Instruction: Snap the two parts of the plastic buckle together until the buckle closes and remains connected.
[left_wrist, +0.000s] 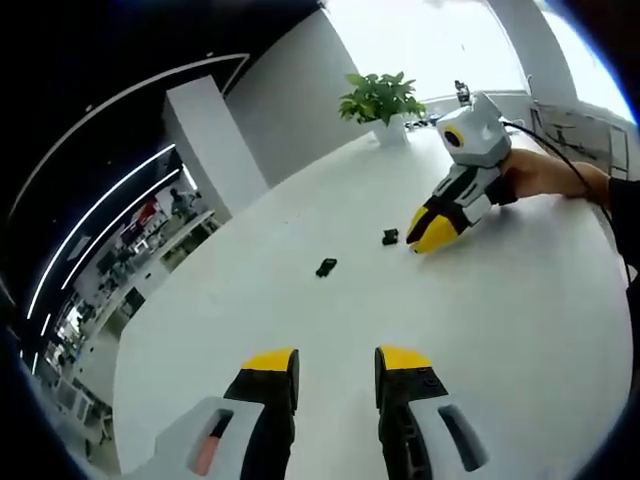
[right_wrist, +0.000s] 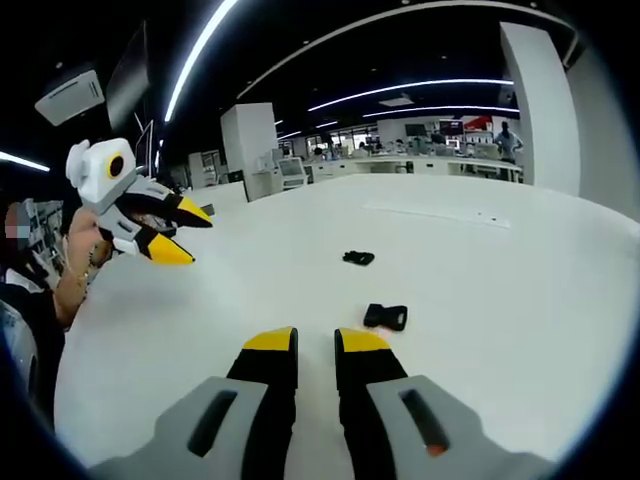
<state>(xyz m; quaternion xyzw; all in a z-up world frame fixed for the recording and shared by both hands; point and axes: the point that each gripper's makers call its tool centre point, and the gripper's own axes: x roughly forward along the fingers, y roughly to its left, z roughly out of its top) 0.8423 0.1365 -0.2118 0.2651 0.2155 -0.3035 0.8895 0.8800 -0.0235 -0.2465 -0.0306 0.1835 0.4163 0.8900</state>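
Left gripper view: right claw (left_wrist: 432, 232) slightly apart, tips down beside buckle part (left_wrist: 390, 237); left claw (left_wrist: 338, 362) apart, hovering.

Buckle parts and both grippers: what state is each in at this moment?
Nearer buckle part: loose on the white table, just ahead of the right gripper, ungripped.
Farther buckle part: loose on the table, apart from the other, not joined.
Left gripper: open, holding nothing.
Right gripper: open, narrow gap, holding nothing.
Potted plant: upright at the table's far edge.
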